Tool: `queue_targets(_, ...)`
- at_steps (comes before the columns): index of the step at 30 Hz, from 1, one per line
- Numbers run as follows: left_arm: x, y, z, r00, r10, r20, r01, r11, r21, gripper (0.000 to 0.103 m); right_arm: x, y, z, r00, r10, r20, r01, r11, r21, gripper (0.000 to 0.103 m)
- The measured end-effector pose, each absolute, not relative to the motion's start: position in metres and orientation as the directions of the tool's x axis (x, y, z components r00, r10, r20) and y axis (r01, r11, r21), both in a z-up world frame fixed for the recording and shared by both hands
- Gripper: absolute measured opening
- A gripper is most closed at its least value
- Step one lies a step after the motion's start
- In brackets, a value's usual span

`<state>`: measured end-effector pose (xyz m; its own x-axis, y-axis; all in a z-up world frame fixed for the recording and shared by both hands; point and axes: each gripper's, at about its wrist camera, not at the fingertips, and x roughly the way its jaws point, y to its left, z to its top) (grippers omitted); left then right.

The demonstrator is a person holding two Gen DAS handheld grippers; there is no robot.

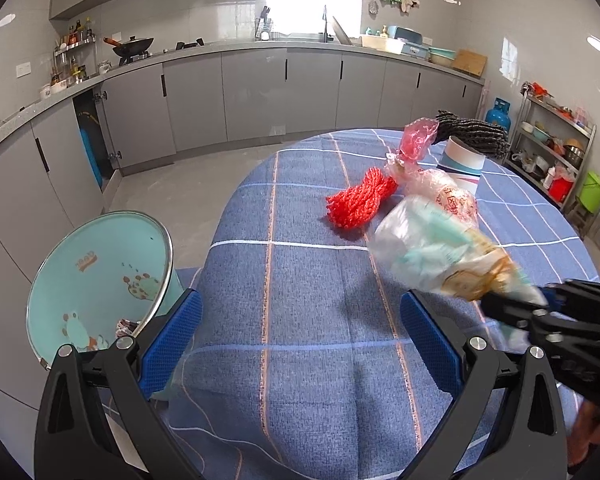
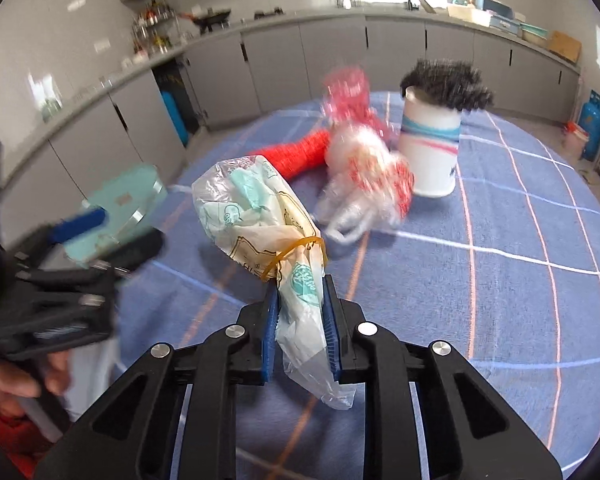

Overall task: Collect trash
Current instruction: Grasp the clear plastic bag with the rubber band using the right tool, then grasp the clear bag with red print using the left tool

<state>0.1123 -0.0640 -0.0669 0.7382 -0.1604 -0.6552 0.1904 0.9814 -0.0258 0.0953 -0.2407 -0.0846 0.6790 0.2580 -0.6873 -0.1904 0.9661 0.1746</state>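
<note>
My right gripper [image 2: 300, 312] is shut on a clear plastic bag [image 2: 256, 216] tied with a rubber band, holding it above the blue checked tablecloth [image 2: 500, 300]. The same bag [image 1: 432, 248] shows in the left wrist view, with the right gripper [image 1: 540, 304] behind it. My left gripper [image 1: 300, 344] is open and empty over the table's near edge. A teal trash bin [image 1: 100, 280] stands tilted at the left beside the table; it also shows blurred in the right wrist view [image 2: 120, 208]. A red mesh bundle [image 1: 358, 200] and a red-printed plastic bag [image 1: 428, 176] lie on the table.
A white paper cup [image 2: 430, 148] with dark fibres [image 2: 446, 84] in it stands at the far side of the table. Grey kitchen cabinets [image 1: 260, 92] run along the back wall. A metal shelf [image 1: 552, 148] and a green bucket [image 1: 594, 196] stand at the right.
</note>
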Motion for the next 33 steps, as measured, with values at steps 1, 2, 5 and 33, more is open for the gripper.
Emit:
queue_targets(1, 0.113, -0.064, -0.066, 0.739, -0.161, -0.654, 0.19, 0.981, -0.026, 0.097, 0.091, -0.243, -0.078, 0.703, 0.253, -0.665, -0.18, 0.967, 0.178, 0.021)
queue_targets(2, 0.114, -0.066, -0.066, 0.739, -0.163, -0.654, 0.192, 0.981, -0.028, 0.096, 0.09, -0.246, -0.073, 0.719, 0.243, -0.651, -0.165, 0.97, 0.179, 0.021)
queue_targets(5, 0.117, -0.073, -0.063, 0.74, -0.177, -0.648, 0.204, 0.978, -0.035, 0.096, 0.087, -0.263, -0.062, 0.773, 0.158, -0.614, -0.061, 0.982, 0.177, 0.021)
queue_targets(33, 0.206, -0.24, -0.083, 0.666, -0.248, -0.703, 0.295, 0.954, -0.057, 0.052, 0.059, -0.375, -0.095, 0.768, -0.075, -0.636, 0.345, 0.885, 0.312, 0.023)
